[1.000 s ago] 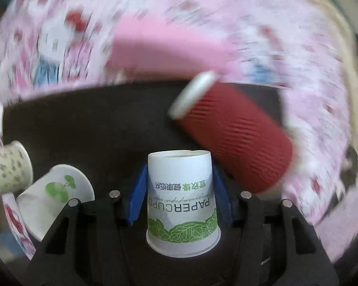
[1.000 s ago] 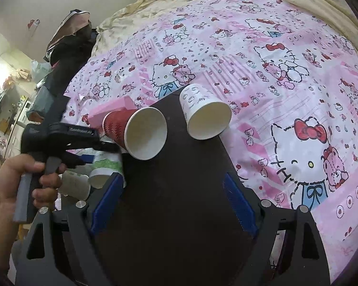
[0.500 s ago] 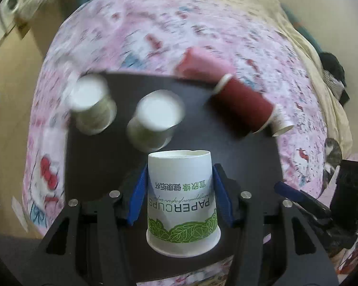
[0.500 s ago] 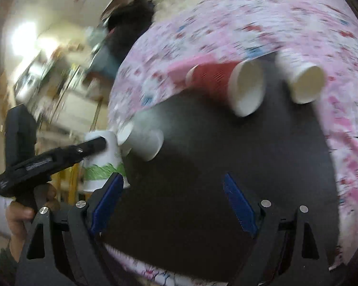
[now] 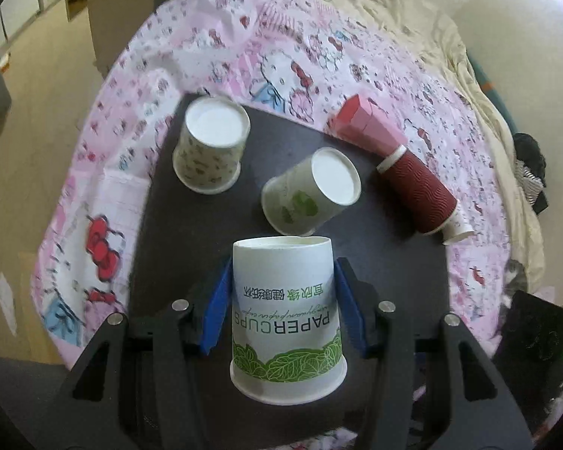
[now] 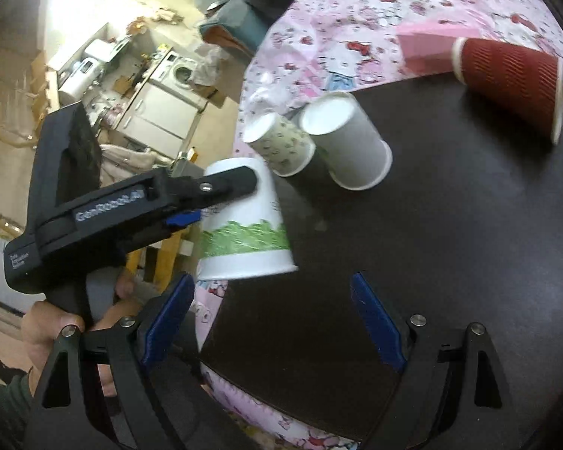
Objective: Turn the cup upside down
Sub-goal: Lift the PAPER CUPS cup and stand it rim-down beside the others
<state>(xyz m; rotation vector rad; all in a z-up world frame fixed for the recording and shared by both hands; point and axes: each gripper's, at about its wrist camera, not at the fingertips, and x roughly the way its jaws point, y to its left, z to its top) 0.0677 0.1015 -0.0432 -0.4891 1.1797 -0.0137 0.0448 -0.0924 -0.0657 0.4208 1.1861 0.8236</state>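
The left gripper (image 5: 283, 302) clamps the white paper cup (image 5: 286, 318) with the green leaf band, mouth down, over the near left edge of the dark counter (image 6: 450, 225); its rim hides the surface below. Behind it two cups (image 5: 210, 150) (image 5: 311, 191) stand inverted. A red ribbed cup (image 5: 418, 191) lies sideways, largely hiding another cup (image 5: 458, 227). The right gripper (image 6: 276, 324) is spread wide, gripping nothing.

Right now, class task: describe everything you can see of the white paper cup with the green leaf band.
The white paper cup looks like thin coated paper, with a green leaf band near its rolled rim and "PAPER CUPS" printed upside down. It is inverted, base up and mouth down, near the dark tray's edge. The left tongs clamp its sides with blue pads. Whether its rim touches the tray is unclear.
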